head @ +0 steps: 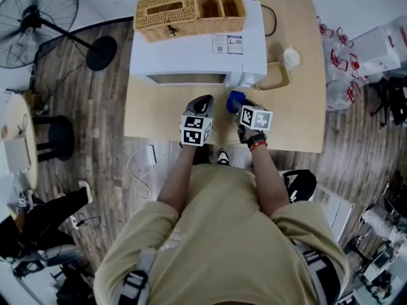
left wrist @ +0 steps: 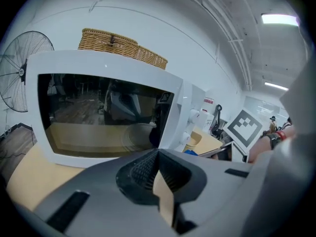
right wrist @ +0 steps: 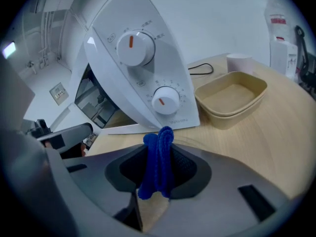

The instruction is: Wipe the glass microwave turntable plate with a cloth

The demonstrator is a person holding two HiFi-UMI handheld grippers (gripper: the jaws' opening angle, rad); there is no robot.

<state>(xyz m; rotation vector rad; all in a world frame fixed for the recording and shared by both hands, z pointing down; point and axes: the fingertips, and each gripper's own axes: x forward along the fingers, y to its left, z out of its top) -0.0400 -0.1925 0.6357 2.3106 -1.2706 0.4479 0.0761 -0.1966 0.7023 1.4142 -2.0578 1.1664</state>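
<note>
Right gripper [right wrist: 158,154] jaws pinch a blue cloth [right wrist: 157,168]; left gripper [left wrist: 158,154] jaws are pressed together, empty. Only the left gripper view shows the turntable plate [left wrist: 135,138] inside the closed microwave [left wrist: 106,66].

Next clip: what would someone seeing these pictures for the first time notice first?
The white microwave fills the far side of the wooden table, door closed, with wicker baskets on top. In front of it, a bright blue cloth stands pinched in the right gripper, while the left gripper beside it has its jaws together.
</note>
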